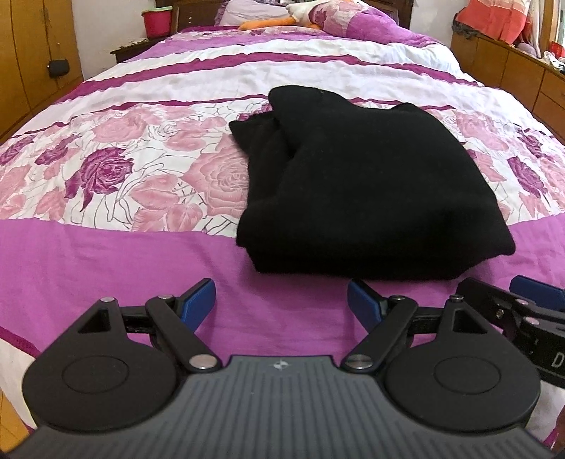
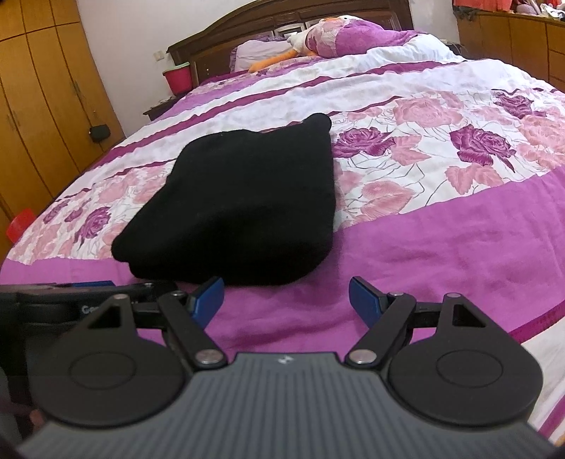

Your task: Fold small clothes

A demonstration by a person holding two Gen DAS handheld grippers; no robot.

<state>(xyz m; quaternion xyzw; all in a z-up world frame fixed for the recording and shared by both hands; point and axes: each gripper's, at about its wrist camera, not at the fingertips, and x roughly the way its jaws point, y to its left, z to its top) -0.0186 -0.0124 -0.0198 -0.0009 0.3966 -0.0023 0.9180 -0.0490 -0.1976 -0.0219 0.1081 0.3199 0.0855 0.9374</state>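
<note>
One black knit garment point(image 1: 353, 183) is seen lying on the floral bedspread point(image 1: 123, 169), already stacked into a thick, mostly squared bundle, so the folding looks pretty much done. A rounded bit is left sticking out at the garment's far end, and a couple of layers can be made out along its left side, which is probably just how the folds were laid over each other. It's been parked across the line where the rose print meets the plain purple band, near the foot of the bed, likely so it stays within easy reach. Two grippers are counted: the left gripper point(image 1: 281, 300) is held just short of the garment's near edge with its blue pads point(image 1: 201, 300) spread apart and nothing between them, and the right gripper point(image 2: 286, 300) is held the same way, pads apart, empty, just off the near right corner. Both are kept low and clear of the cloth, which is guessed to mean it's been let go. Beyond the garment, one red bucket point(image 1: 156, 22) is spotted beside the headboard point(image 2: 282, 21), and one plush toy with orange legs point(image 2: 282, 53) is lying by the pillows.
</note>
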